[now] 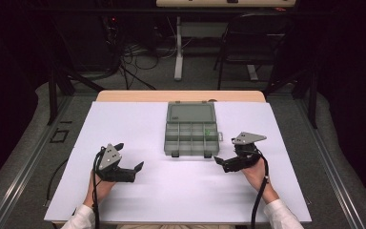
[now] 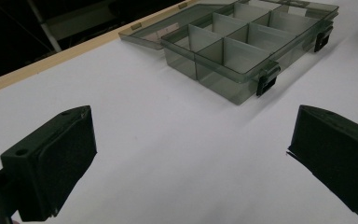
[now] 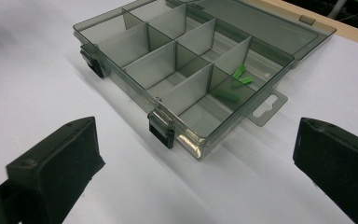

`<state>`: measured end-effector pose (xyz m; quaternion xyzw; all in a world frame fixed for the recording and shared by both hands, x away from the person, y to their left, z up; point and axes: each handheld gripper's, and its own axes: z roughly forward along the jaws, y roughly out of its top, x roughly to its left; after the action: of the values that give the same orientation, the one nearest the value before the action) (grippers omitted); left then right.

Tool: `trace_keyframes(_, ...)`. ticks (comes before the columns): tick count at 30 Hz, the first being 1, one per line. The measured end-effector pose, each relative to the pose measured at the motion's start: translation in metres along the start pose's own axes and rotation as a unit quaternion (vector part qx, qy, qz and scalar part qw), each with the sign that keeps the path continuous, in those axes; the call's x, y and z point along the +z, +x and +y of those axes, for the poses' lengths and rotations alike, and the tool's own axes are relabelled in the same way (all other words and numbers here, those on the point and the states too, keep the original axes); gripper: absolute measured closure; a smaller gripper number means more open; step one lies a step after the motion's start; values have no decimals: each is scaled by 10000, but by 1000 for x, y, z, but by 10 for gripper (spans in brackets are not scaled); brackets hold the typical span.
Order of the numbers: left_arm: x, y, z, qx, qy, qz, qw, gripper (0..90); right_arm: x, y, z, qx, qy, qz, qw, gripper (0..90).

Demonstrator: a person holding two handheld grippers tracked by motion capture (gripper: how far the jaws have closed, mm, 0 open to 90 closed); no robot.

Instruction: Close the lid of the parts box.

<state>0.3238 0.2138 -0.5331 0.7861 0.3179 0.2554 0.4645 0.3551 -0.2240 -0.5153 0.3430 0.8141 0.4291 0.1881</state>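
A smoky clear compartment box [image 1: 191,139] lies on the white table top [image 1: 124,124] at the middle rear, its lid [image 1: 190,113] folded back flat. Several small green pieces [image 1: 208,132] lie in one right-hand compartment; in the right gripper view the green pieces [image 3: 235,81] sit in a cell by the hang tab. My left gripper [image 1: 129,156] rests open, left of the box and nearer the front. My right gripper [image 1: 226,155] is open too, just off the box's front right corner. Nothing lies between the jaws of the left gripper [image 2: 191,154] or the right gripper [image 3: 196,158], both facing the box [image 2: 233,51] [image 3: 177,60].
Two black latches [image 3: 161,128] hang on the box's front wall. A wooden table edge [image 1: 181,96] runs behind the white sheet. Beyond it stand a black chair [image 1: 248,43], a desk leg [image 1: 178,47] and floor cables [image 1: 133,62]. Bare white surface lies in front of the box.
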Motion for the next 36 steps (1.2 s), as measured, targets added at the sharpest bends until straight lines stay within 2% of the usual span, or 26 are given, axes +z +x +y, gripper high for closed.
trace_keyframes(10, 5, -2, 11, 24, 20, -35, 10000, 0, -1, -1, 0, -27, 4, 13, 10000, 0)
trace_keyframes(19, 12, -3, 24, 18, 65, -136, 9999, 0, -3, 5, 1, -75, -45, 48, 10000, 1)
trace_keyframes(27, 25, -3, 38, -10, 113, -182, 9998, 0, -4, 4, -2, -25, -46, 68, 10000, 10)
trace_keyframes(36, 42, -4, 62, 102, 123, -239, 9996, 0, -7, 2, 0, 13, -70, 56, 10000, 12)
